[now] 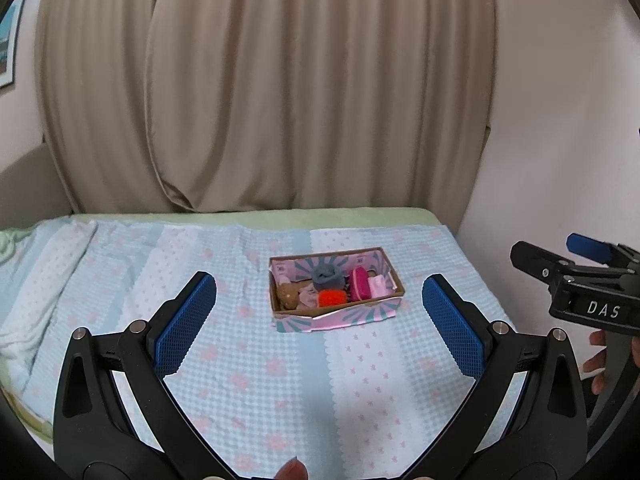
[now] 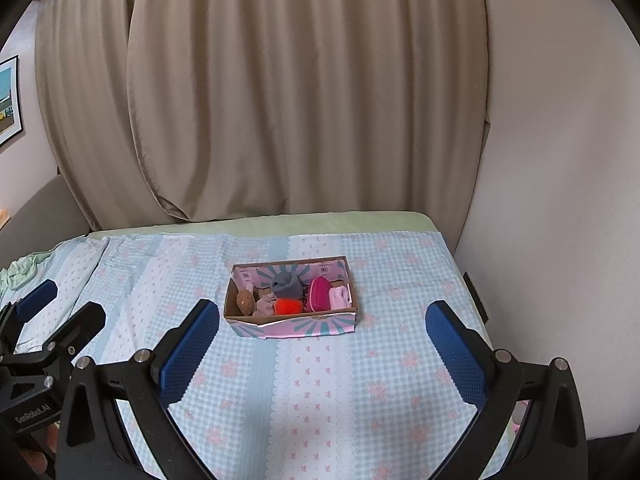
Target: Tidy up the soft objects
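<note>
A cardboard box (image 1: 297,314) with pink and teal print stands on the bed; it also shows in the right wrist view (image 2: 256,322). Inside lie a grey soft item (image 1: 327,276), an orange fluffy ball (image 1: 331,298), a magenta pouch (image 1: 359,283), a pink folded cloth (image 1: 378,286) and a brown plush (image 1: 289,295). My left gripper (image 1: 319,300) is open and empty, held back from the box. My right gripper (image 2: 322,326) is open and empty, also short of the box. The right gripper shows at the right edge of the left wrist view (image 1: 560,256).
The bed cover (image 2: 320,400) is light blue checked with pink flowers. A beige curtain (image 1: 280,100) hangs behind the bed. A white wall (image 2: 560,240) borders the right side. Rumpled cloth (image 1: 24,320) lies at the left edge.
</note>
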A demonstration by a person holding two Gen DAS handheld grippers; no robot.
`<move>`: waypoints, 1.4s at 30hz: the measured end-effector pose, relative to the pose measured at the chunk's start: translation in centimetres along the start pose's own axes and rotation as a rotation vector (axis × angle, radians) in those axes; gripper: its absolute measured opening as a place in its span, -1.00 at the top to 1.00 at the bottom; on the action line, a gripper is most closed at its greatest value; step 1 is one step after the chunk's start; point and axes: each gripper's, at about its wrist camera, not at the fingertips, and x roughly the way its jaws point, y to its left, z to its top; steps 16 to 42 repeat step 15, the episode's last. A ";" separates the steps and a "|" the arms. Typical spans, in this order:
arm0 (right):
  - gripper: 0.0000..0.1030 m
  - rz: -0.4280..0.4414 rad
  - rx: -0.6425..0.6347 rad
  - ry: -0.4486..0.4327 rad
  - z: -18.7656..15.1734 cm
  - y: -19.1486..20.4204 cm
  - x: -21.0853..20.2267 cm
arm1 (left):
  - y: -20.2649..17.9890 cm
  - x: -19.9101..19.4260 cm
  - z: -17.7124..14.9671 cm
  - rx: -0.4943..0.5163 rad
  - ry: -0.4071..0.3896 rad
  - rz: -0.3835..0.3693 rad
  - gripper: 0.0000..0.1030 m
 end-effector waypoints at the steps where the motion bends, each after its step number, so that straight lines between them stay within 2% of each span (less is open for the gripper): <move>1: -1.00 0.001 0.003 0.004 0.0 -0.1 0.3 | -0.1 0.2 -0.1 0.004 0.001 0.002 -0.99; 6: -1.00 0.001 0.012 0.038 -0.2 -0.4 1.9 | -0.3 1.2 -0.6 -0.001 0.014 -0.035 -0.99; 15: -1.00 -0.005 0.017 0.120 -0.6 -0.5 5.9 | -0.1 4.6 -0.5 -0.002 0.035 -0.011 -0.99; 42: -1.00 -0.005 0.017 0.120 -0.6 -0.5 5.9 | -0.1 4.6 -0.5 -0.002 0.035 -0.011 -0.99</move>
